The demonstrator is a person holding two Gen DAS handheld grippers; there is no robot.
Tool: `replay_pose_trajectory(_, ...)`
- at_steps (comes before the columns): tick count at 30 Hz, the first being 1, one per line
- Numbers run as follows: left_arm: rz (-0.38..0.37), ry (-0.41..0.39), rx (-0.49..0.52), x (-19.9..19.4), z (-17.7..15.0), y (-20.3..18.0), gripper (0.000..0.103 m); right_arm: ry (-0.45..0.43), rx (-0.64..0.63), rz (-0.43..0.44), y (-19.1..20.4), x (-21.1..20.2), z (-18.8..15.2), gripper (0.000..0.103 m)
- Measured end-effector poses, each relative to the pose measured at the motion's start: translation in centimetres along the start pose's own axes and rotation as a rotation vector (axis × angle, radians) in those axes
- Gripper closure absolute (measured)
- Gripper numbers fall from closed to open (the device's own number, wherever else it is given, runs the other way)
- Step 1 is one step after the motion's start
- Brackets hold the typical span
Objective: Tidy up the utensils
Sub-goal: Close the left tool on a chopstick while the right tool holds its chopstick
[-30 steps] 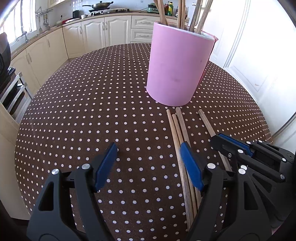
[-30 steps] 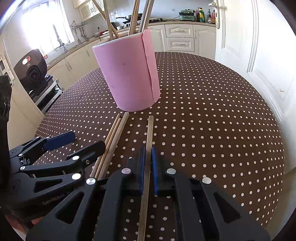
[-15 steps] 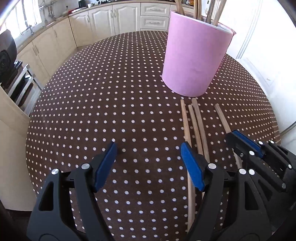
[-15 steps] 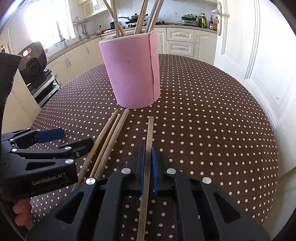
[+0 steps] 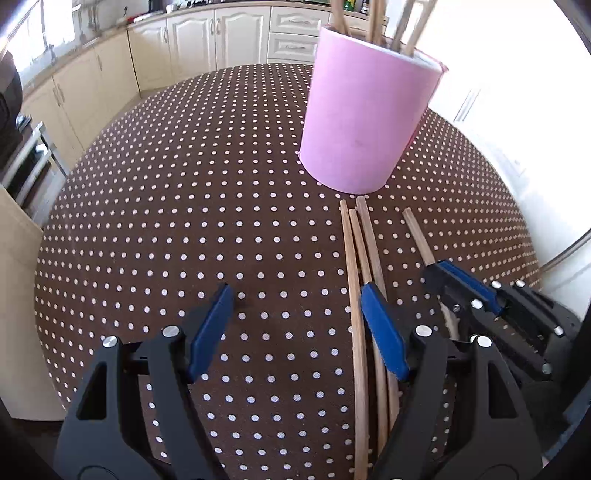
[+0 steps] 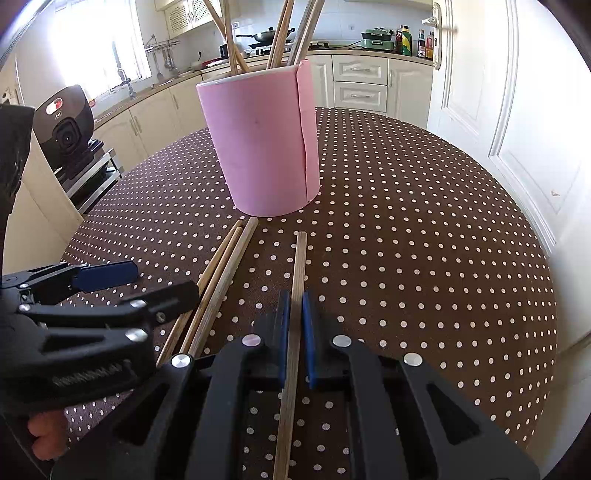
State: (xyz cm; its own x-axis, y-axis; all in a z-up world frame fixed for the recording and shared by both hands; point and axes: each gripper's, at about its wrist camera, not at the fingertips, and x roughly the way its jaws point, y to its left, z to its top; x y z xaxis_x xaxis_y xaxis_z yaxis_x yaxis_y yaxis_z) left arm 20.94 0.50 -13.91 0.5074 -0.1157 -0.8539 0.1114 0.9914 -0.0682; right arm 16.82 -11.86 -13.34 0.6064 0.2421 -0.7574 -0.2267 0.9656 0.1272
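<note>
- We see our right gripper (image 6: 294,321) closed tight on one wooden chopstick (image 6: 297,273), its two blue pads (image 6: 307,332) pressing the stick from either side about halfway along its length.
- That held chopstick points away from us toward the pink holder (image 6: 262,147); its far end stops near the holder's base without touching it.
- Our left gripper (image 5: 295,325) stands wide open with nothing between its fingers; the left blue pad (image 5: 210,328) hangs over bare cloth, and the right one sits over the bundle of loose sticks.
- We count three loose chopsticks (image 5: 356,280) lying side by side on the table, touching one another, just to the left of the held one. Their far tips lie close to the holder's foot.
- That makes four chopsticks outside the holder: three lying free, one gripped.
- One pink holder stands upright at the far side of the table, with a vertical seam down its right side. Roughly six more sticks (image 6: 280,33) lean out of its top; the exact count we cannot tell, since they cross each other.
- Both grippers tilt steeply downward toward the table, side by side, the left one near the left of the right one.
- In the right wrist view, fingertips of the person's hand (image 6: 46,435) show under the left gripper's handle.
- The round table (image 6: 424,229) wears a brown cloth with white dots.
</note>
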Motion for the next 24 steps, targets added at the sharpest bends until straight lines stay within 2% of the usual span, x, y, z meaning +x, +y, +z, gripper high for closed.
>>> replay_pose_trajectory(12, 0.056, -0.015, 0.047, 1.5, 0.3, -2.1, 0.034, -0.001, 0.009, 0.009, -0.5, 0.0, 0.2, 0.097)
replay_pose_trajectory(13, 0.049, -0.024, 0.06, 1.4, 0.2, -2.2, 0.038, -0.001, 0.007, 0.007, -0.7, 0.0, 0.2, 0.097)
replay_pose_trajectory(14, 0.039, -0.038, 0.083, 1.3, 0.0, -2.4, 0.051, -0.001, 0.004, 0.004, -0.7, 0.0, 0.2, 0.097)
replay_pose_trajectory(15, 0.033, -0.044, 0.101, 1.1, -0.2, -2.5, 0.059, -0.001, 0.003, 0.003, -0.8, -0.1, 0.2, 0.097)
replay_pose_trajectory(17, 0.018, -0.054, 0.125, 0.8, -0.6, -2.3, 0.068, -0.001, 0.003, 0.003, -0.7, -0.1, 0.2, 0.097)
replay_pose_trajectory(22, -0.016, -0.065, 0.164, 0.5, -1.1, -1.9, 0.079, -0.001, 0.003, 0.001, -0.5, -0.1, 0.2, 0.097)
replay_pose_trajectory(24, -0.025, -0.07, 0.184, 0.1, -1.6, -1.5, 0.088, -0.001, 0.003, 0.001, -0.5, -0.1, 0.1, 0.097)
